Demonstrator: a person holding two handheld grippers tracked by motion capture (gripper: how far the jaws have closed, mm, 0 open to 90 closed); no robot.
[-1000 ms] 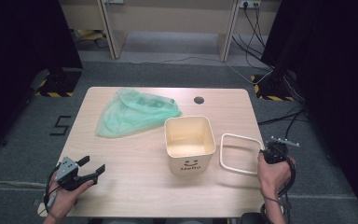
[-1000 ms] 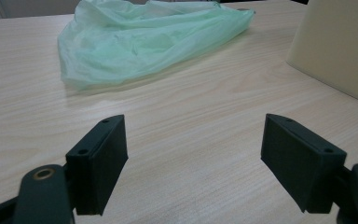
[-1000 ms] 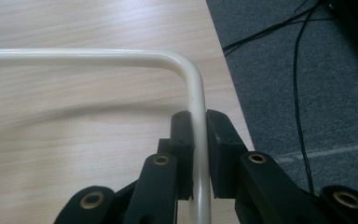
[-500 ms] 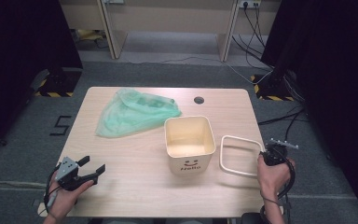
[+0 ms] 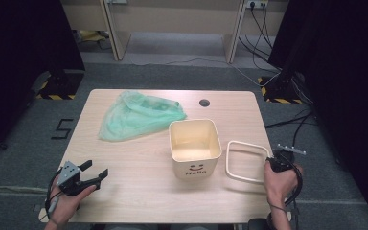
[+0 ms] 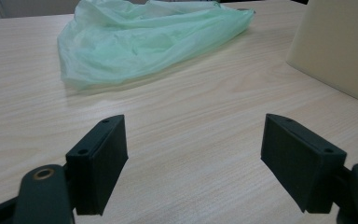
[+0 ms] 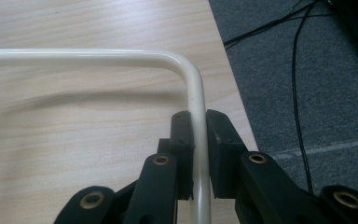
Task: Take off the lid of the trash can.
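One open container stands at the centre of the high view: a cream square bin [image 5: 194,146] with a smiling face and a short word printed on its front wall. Its interior appears bare down to the bottom. Just right of the bin, lower right of centre, a cream rectangular ring frame [image 5: 246,160] lies on the wooden table [image 5: 139,191], close to the bin but apart from it. The right gripper [image 5: 274,160], at the right edge of the table, pinches the frame's right-hand bar; in the right gripper view the bar [image 7: 196,121] runs straight between the two black jaws, whose pads press on it from both sides, near a rounded corner. Upper left of the bin, a crumpled green plastic bag [image 5: 139,115] lies flat; whether it holds anything cannot be told. The left gripper [image 5: 96,173], at lower left, rests over bare wood with jaws spread wide, nothing between them.
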